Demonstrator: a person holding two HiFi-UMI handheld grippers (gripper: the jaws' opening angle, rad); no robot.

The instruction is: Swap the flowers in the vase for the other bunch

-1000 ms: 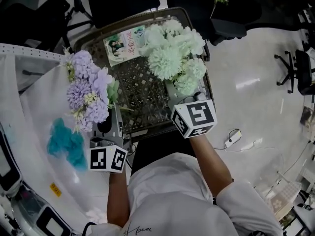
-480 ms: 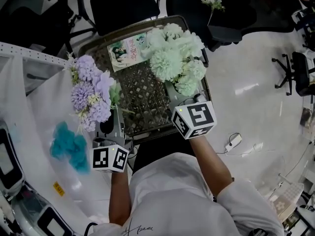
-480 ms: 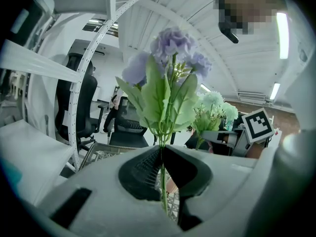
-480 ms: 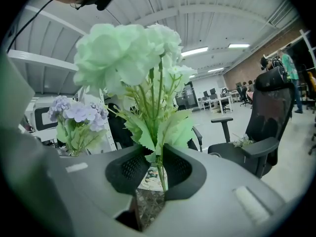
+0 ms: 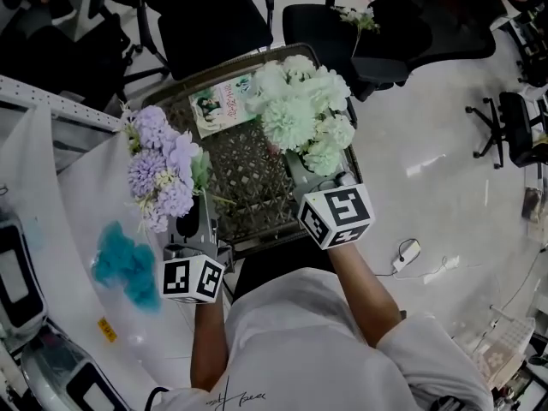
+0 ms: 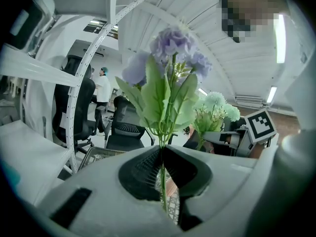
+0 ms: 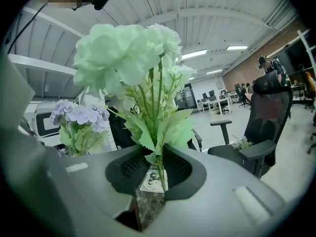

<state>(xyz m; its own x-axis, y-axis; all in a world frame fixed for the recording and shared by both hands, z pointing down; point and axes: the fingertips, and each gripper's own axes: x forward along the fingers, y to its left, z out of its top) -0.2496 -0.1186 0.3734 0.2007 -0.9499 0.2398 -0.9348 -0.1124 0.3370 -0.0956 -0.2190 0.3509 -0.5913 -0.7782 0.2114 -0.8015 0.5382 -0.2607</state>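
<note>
Holding a bunch in each hand right now, so both sets of fingers are busy. Going left to right, with the mesh basket (image 5: 244,182) as my reference point:

Well left of the basket, a teal fluffy thing (image 5: 127,262) lies on the white cloth (image 5: 68,195).

At the basket's left rim, the left gripper (image 5: 197,208) has its jaws nearly together, pinching the thin green stem (image 6: 162,181) of the purple bunch (image 5: 161,176). The stem runs straight down between the two pads, and the leaves and blooms stand up above them.

Inside the basket, near its far left corner, lies a printed booklet (image 5: 221,103).

Over the basket's right side, the right gripper (image 5: 306,168) is clamped on the stems of the pale green bunch (image 5: 301,110). The jaws sit a bit wider than on the other side, the leaves spill over the tops of the pads, and the heads stand above the basket's far right part.

Compared with a second ago, both grips look unchanged. The green bunch has crept slightly toward the basket's far edge, and the purple one has barely shifted.
</note>
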